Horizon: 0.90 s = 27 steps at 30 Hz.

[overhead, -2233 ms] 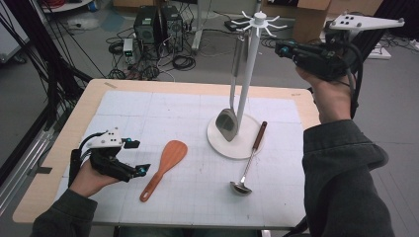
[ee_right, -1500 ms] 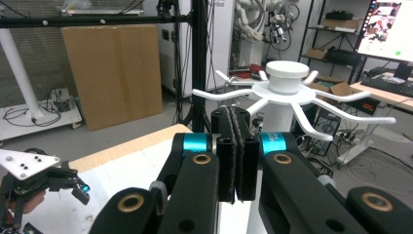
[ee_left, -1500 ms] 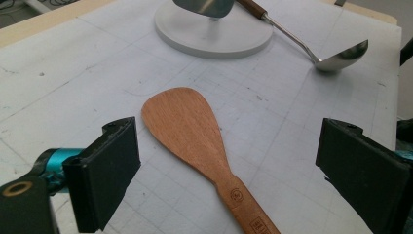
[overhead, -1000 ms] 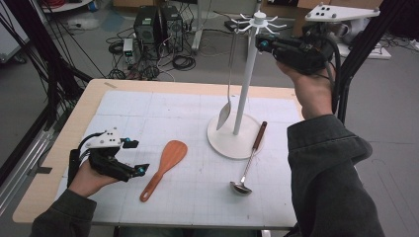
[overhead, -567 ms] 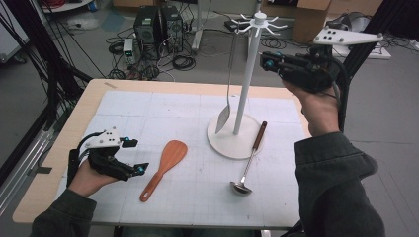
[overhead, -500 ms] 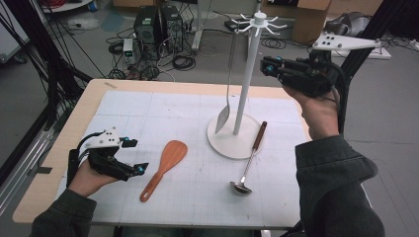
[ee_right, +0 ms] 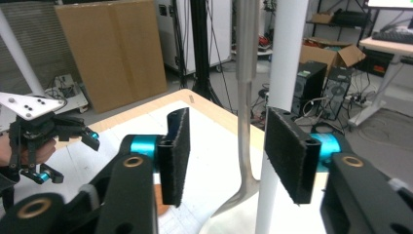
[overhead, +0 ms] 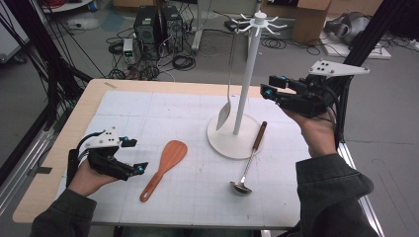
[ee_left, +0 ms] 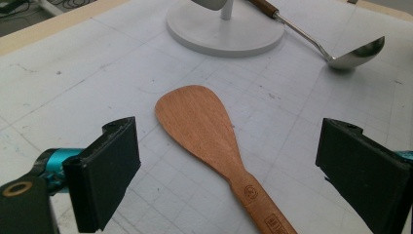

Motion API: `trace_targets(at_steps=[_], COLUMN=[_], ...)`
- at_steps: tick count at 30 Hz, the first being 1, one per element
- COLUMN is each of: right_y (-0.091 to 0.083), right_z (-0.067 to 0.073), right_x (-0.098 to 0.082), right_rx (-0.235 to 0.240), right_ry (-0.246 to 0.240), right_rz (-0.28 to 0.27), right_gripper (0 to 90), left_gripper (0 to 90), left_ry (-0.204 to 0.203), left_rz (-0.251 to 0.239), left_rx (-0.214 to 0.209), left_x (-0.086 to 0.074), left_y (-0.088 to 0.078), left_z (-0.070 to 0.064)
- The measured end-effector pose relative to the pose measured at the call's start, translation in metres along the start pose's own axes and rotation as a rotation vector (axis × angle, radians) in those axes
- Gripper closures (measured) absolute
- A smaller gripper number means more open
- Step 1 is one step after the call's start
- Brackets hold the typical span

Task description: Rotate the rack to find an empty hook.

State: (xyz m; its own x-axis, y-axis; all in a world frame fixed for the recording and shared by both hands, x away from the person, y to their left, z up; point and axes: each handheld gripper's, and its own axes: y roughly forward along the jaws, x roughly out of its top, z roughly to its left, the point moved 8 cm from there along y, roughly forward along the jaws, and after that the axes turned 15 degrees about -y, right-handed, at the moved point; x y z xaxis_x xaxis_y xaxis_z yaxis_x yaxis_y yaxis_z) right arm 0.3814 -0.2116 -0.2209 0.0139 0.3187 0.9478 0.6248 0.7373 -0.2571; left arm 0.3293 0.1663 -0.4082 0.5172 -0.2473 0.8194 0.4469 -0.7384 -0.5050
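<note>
The right gripper [overhead: 269, 86], jaws just opened and empty, is held beside the stand [overhead: 245, 74], where the spoon [overhead: 229, 74] hangs. The left gripper [overhead: 134, 155] is spread near the wooden spatula [overhead: 165, 165].

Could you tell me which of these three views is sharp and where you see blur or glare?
High view: evenly lit, slightly soft; left gripper view: wooden spatula crisp, ladle bowl glinting; right gripper view: near jaws soft, hanging steel utensil clear enough.
</note>
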Motion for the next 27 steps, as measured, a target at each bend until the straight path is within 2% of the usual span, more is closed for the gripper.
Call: trace_targets(at_steps=[15, 27], right_y=[0.002, 0.006], right_z=[0.003, 0.007], right_x=[-0.036, -0.057], right_rx=[-0.001, 0.003], right_ry=[0.055, 0.061], right_rz=[0.041, 0.076], right_gripper=[36.4, 33.3], left_gripper=[9.3, 9.3], left_ry=[0.001, 0.001], left_rz=[0.000, 0.000], left_rx=[0.007, 0.009], left_x=[-0.001, -0.001], left_y=[0.000, 0.000], left_z=[0.001, 0.002])
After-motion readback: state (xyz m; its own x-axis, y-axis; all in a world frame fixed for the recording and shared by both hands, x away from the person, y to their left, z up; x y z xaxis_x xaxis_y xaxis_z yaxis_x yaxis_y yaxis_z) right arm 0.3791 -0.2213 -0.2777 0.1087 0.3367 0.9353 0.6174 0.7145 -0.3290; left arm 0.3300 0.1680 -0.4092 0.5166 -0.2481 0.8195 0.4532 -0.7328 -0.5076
